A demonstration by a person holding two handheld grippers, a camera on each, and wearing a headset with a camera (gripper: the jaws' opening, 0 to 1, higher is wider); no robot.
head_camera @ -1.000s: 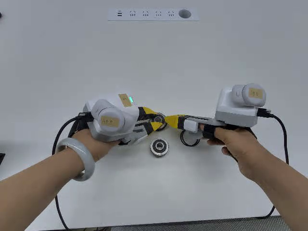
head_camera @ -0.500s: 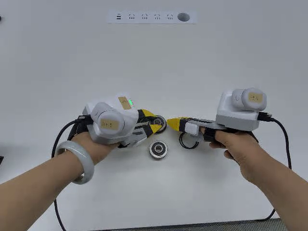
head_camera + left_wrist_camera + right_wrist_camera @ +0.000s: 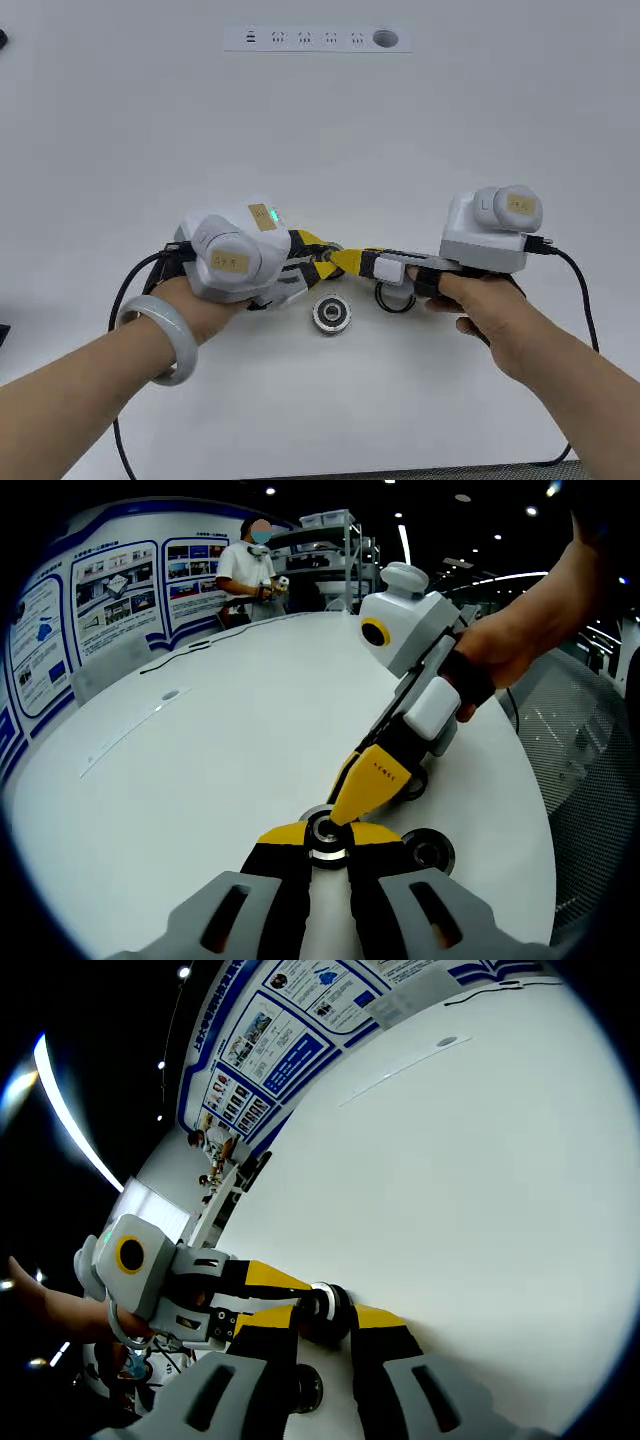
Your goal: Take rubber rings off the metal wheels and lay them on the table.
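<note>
The left gripper [image 3: 319, 263] held a metal wheel [image 3: 325, 830] in its jaws just over the table [image 3: 400, 150]; the right gripper [image 3: 325, 1321] had its jaws narrow on the rubber ring [image 3: 338, 1303] — a skewed pull could slip off it, or wrench the wheel loose.

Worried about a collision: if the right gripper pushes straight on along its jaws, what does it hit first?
The right gripper meets the metal wheel first, already between its jaws; just behind is the left gripper clamping it. Hardly any free travel, seemingly.

Clamped left tongs [image 3: 322, 263] against clamped right tongs [image 3: 346, 262]
</note>
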